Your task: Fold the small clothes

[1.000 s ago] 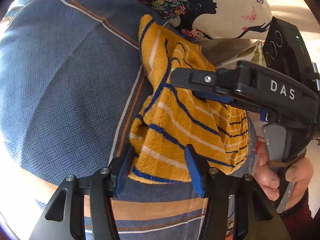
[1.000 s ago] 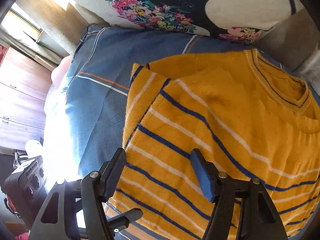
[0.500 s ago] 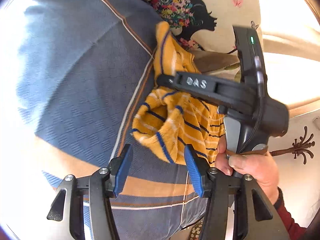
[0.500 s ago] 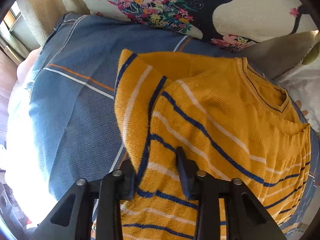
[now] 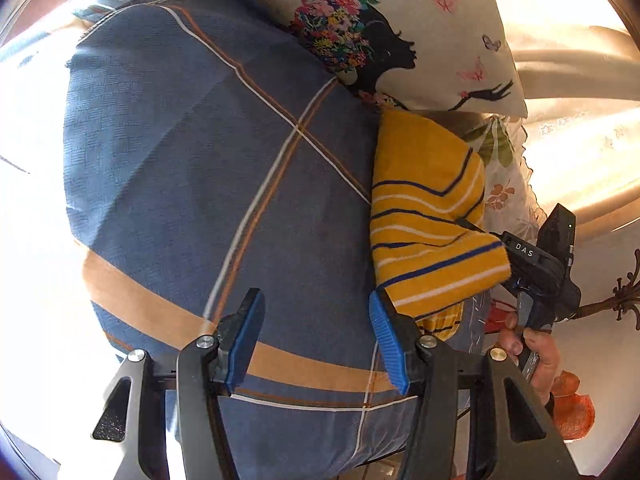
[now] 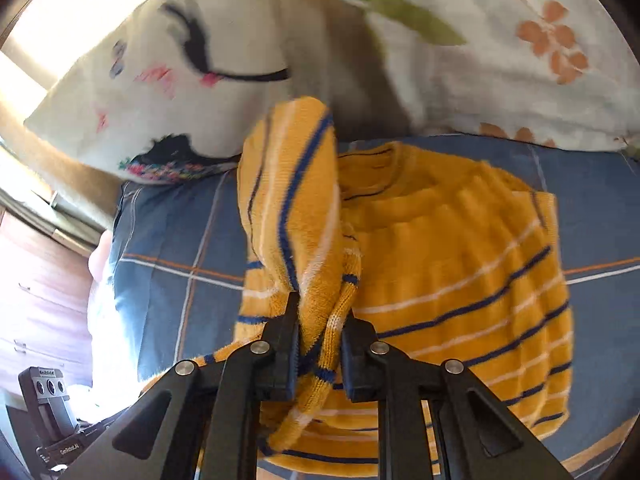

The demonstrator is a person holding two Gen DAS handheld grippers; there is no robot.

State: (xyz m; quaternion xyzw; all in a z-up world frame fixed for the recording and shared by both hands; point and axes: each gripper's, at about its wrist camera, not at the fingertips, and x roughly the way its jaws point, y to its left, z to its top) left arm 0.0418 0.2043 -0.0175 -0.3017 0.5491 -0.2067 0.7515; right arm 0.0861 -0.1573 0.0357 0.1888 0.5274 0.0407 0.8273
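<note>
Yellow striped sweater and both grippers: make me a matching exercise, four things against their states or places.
Things:
1. left gripper
2. right gripper
3. yellow striped sweater
4. butterfly pillow

States or places:
A. propped at the far edge of the blue bedspread
B. fingers shut on knit fabric
C. fingers apart, nothing between them
D. one side lifted, the rest lying on the bed

Pairs: 1-C, 2-B, 3-D, 4-A

At frame centre, the fuzzy knitted yellow striped sweater (image 6: 460, 264) is lying on the matt woven blue checked bedsheet (image 6: 592, 208).
</note>
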